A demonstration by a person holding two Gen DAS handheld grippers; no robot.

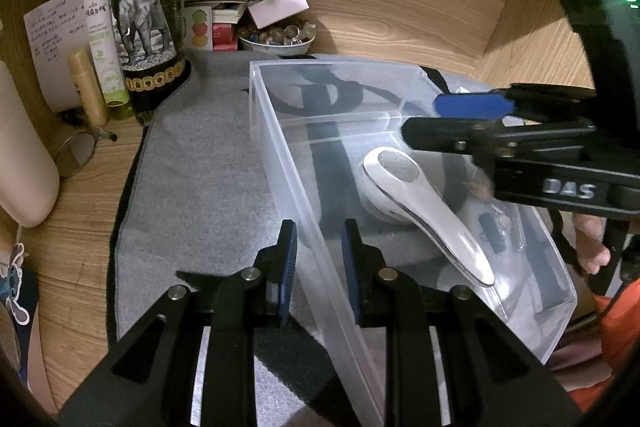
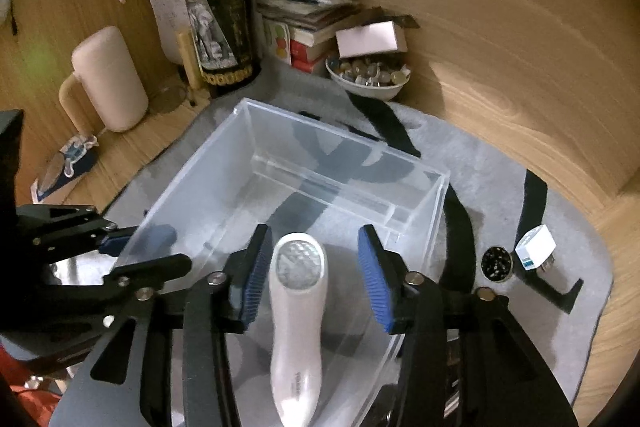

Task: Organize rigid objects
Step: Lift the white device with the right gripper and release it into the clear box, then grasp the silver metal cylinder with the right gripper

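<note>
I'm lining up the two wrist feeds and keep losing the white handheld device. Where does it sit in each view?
Left wrist: the white handheld device lies inside the clear plastic box, right of centre, head pointing away.
Right wrist: it lies at bottom centre, between the open fingers of the right gripper.
Shared landmark: the dark elephant-label bottle.

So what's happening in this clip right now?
A person with a claw in each hand is tidying items into a clear plastic bin on a grey mat. The left claw straddles the bin's side wall, open. The right claw hangs open around a white handheld device lying in the bin.
</note>
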